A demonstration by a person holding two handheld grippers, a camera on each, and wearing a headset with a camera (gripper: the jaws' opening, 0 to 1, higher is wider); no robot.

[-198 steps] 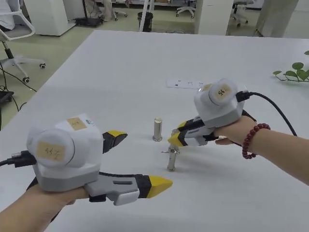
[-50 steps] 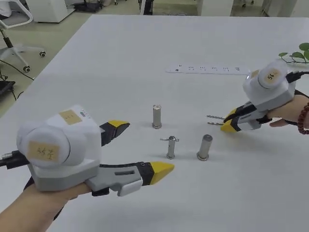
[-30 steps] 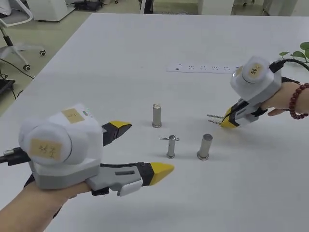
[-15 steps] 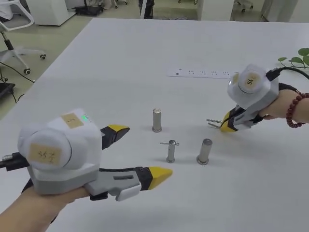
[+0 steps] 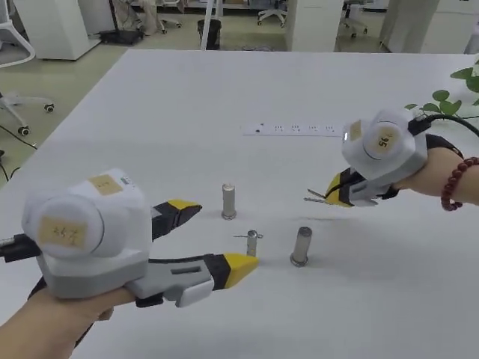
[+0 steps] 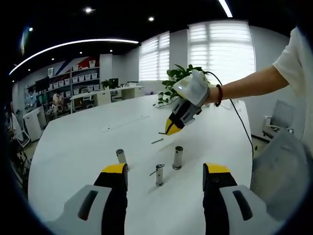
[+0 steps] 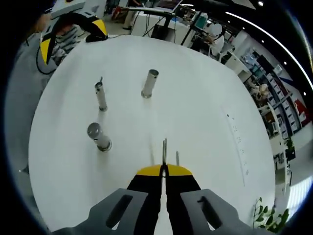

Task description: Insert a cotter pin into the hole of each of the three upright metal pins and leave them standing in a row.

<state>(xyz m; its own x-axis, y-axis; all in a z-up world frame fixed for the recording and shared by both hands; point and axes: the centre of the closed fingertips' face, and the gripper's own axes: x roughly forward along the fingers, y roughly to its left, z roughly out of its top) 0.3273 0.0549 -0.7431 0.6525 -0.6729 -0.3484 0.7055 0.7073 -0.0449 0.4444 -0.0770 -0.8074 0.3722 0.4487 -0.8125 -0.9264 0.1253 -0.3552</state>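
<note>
Step in hand: second of three insertions. The middle pin (image 5: 252,243) already carried a fitted cotter pin (image 5: 245,236); the other two stood bare.
Right gripper (image 5: 329,196): clamped on a loose cotter pin (image 7: 165,149), legs pointing forward, above the desk (image 5: 187,112) and apart from the pins.
Left gripper (image 5: 221,235): jaws wide, empty, just beside the middle pin.
Pins: all upright, the right-hand pin (image 5: 301,246) closest to the loose cotter pin, the far pin (image 5: 228,202) behind.
Next move, as judged: level the legs with the right-hand pin's hole and push through, perhaps steadying that pin with the left gripper.

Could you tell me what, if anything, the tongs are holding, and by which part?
Right tongs: a cotter pin, by one end, the rest protruding. Left tongs: nothing.
</note>
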